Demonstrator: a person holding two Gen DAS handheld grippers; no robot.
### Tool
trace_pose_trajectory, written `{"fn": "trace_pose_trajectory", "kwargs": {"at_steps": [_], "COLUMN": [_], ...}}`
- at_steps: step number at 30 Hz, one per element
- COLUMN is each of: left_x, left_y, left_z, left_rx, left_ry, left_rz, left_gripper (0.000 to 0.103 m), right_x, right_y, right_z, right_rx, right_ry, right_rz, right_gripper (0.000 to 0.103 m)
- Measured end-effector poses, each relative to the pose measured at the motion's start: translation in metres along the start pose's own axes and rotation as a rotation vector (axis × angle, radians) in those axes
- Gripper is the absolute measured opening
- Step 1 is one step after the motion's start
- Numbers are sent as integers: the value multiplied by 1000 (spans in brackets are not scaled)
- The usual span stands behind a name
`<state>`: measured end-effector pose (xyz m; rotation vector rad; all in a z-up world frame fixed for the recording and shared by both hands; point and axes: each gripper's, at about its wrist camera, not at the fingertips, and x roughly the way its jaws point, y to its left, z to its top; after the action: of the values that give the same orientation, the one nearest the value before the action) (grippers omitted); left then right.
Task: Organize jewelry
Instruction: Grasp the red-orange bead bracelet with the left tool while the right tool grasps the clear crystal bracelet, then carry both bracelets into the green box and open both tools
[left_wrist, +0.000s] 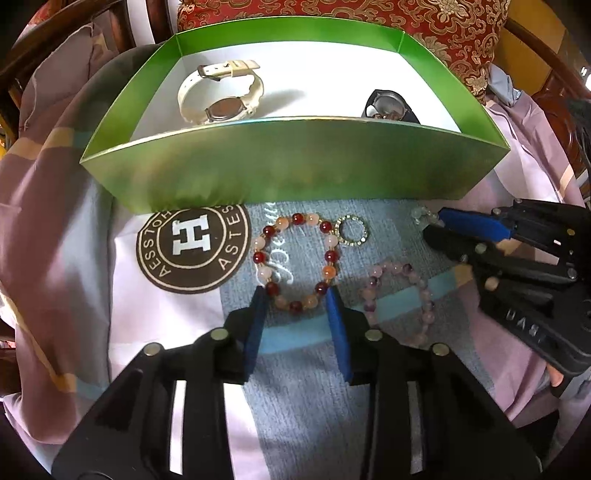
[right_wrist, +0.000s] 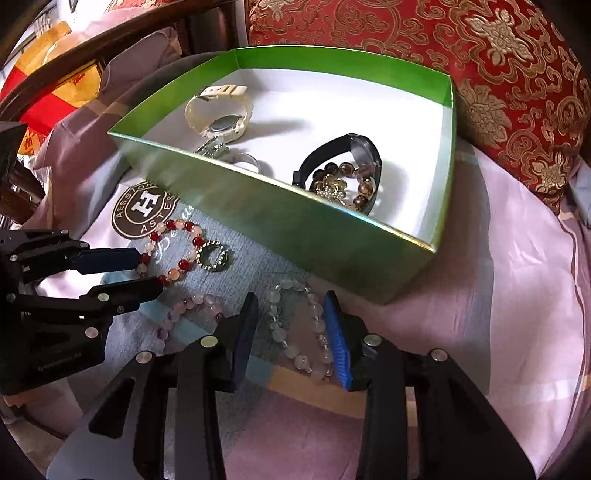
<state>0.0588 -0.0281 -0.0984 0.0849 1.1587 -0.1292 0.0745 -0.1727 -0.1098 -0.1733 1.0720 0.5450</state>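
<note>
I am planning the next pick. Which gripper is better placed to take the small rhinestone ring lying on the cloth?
Left gripper: the gold rhinestone ring lies just beyond the red and peach bead bracelet it straddles. The right gripper straddles the clear bead bracelet, farther away.

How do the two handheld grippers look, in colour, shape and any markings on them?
Both are alike. The left gripper and the right gripper have black angular frames with cut-out slots, round silver rivets at the joints, and two flat blue pads as fingers. Raised lettering marks the side of each body, too blurred to read. No cables or sleeves show.
</note>
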Motion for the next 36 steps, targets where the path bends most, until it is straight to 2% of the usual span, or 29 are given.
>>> {"fn": "trace_pose_trajectory", "kwargs": {"at_steps": [1, 2, 5, 8, 15, 19, 21, 23, 25, 31, 34, 36], "left_x": [0, -1, -5, -14, -25, -14, -9, -5, 0, 7, 7, 6], "left_y": [-1, -1, 3, 10, 28, 27, 26, 23, 22, 19, 16, 12], "left_z": [-1, -1, -1, -2, -4, -1, 1, 3, 5, 4, 4, 3], "left_rx": [2, 2, -11, -27, -64, -75, -70, -59, -56, -41, -30, -29], "left_ry": [0, -1, -10, -23, -43, -22, -15, -14, -8, -19, -24, -23], "left_rz": [1, 2, -4, 0, 4, 2, -9, -10, -12, -2, 13, 3], "left_gripper": [26, 21, 18, 5, 5, 5, 13, 15, 17, 18, 17, 7], "right_x": [0, 0, -1, -7, -31, -25, -16, -12, -11, -5, -4, -3], "right_y": [0, 0, -2, -4, -19, -24, -22, -20, -18, -22, -15, -9], "right_z": [0, 0, 1, 2, 8, 6, 4, 3, 2, 1, -1, -3], "right_rx": [-6, -11, -3, -6, 41, 73, 65, 54, 45, 37, -10, -45], "right_ry": [3, 10, 27, 27, -33, -12, 17, 27, 27, 49, 47, 45], "right_rz": [-5, -11, 17, 40, 96, 91, 51, 19, 9, -50, -87, -94], "right_gripper": [31, 20, 14, 7, 7, 9, 13, 32, 37, 37, 37, 36]}}
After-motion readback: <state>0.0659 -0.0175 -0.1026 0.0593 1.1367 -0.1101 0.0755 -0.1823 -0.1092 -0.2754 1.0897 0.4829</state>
